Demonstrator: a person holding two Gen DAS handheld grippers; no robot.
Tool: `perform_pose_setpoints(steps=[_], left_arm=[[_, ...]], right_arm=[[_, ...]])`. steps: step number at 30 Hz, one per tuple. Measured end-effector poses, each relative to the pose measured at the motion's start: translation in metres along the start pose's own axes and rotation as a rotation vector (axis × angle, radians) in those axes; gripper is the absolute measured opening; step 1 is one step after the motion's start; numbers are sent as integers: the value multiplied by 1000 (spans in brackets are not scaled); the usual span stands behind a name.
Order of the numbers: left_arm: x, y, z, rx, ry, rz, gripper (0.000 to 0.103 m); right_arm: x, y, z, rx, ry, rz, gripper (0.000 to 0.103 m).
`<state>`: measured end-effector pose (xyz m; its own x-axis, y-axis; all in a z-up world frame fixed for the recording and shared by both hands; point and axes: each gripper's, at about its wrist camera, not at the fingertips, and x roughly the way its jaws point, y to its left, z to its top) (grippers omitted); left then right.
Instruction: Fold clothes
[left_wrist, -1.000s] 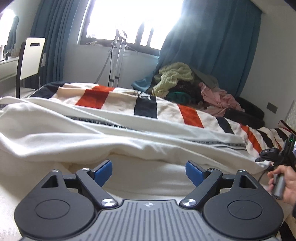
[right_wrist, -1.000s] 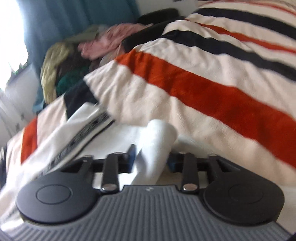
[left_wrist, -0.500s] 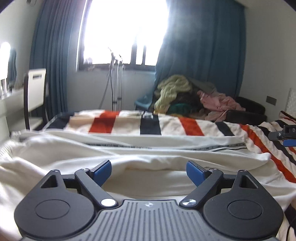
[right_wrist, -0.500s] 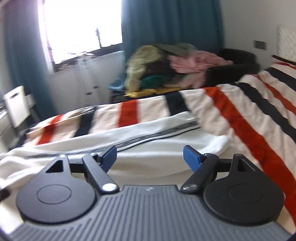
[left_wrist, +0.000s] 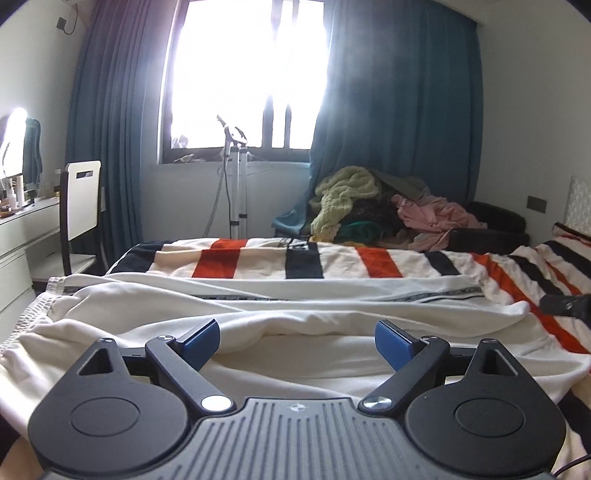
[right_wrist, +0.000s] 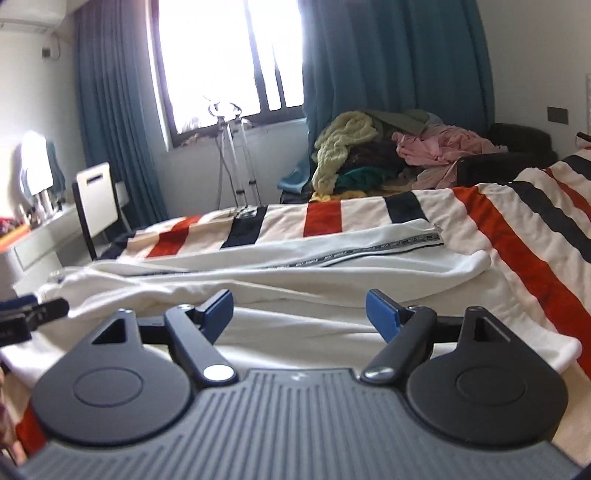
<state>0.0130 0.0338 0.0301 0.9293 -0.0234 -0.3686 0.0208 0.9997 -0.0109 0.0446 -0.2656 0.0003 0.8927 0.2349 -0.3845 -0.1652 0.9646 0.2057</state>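
Left wrist view: left tool (left_wrist: 295, 341) wide, nothing between its blue pads; white trousers (left_wrist: 258, 314) lie lengthwise across the striped blanket (left_wrist: 332, 260) on the bed, just beyond the tips.

Right wrist view: right tool (right_wrist: 300, 312) wide, empty, above the same trousers (right_wrist: 332, 266). Clothes pile (right_wrist: 388, 147) far, under the curtain.

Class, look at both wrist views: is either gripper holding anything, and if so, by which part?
Nothing is held. The left gripper and right gripper both have their jaws apart over the white trousers, with no cloth pinched between them.
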Motion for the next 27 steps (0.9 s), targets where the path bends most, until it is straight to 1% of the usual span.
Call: perform_pose_setpoints(steps=[3, 7, 9, 10, 13, 15, 17, 19, 21, 22, 24, 26, 27], left_arm=[[6, 0, -3, 1, 19, 5, 92], [19, 2, -8, -12, 74, 1, 92], [28, 9, -11, -70, 119, -16, 92], [33, 16, -12, -114, 145, -17, 92], [49, 35, -15, -248, 223, -21, 92], [53, 43, -18, -295, 247, 2, 92], [56, 52, -20, -341, 271, 24, 92], [56, 57, -20, -365, 274, 40, 92], [56, 63, -21, -386, 277, 61, 92], [57, 66, -20, -400, 281, 75, 92], [57, 74, -22, -441, 301, 97, 92], [60, 83, -27, -515, 338, 90, 92], [61, 88, -30, -559, 355, 76, 92]], right_arm=[[3, -8, -4, 43, 9, -10, 80], [9, -7, -11, 27, 43, -33, 80], [11, -8, -13, 32, 52, -43, 80], [12, -9, -13, 35, 56, -48, 80], [17, -18, -16, 87, 86, -97, 80], [21, -30, -18, 142, 115, -141, 80], [24, -52, -19, 250, 140, -150, 80], [28, -75, -19, 362, 165, -156, 80], [25, -97, -16, 439, 153, -235, 80], [21, -106, -12, 443, 129, -301, 80], [7, -124, -7, 465, 59, -369, 81], [-7, -144, -7, 538, 1, -386, 80], [-10, -154, -11, 593, 2, -383, 80]])
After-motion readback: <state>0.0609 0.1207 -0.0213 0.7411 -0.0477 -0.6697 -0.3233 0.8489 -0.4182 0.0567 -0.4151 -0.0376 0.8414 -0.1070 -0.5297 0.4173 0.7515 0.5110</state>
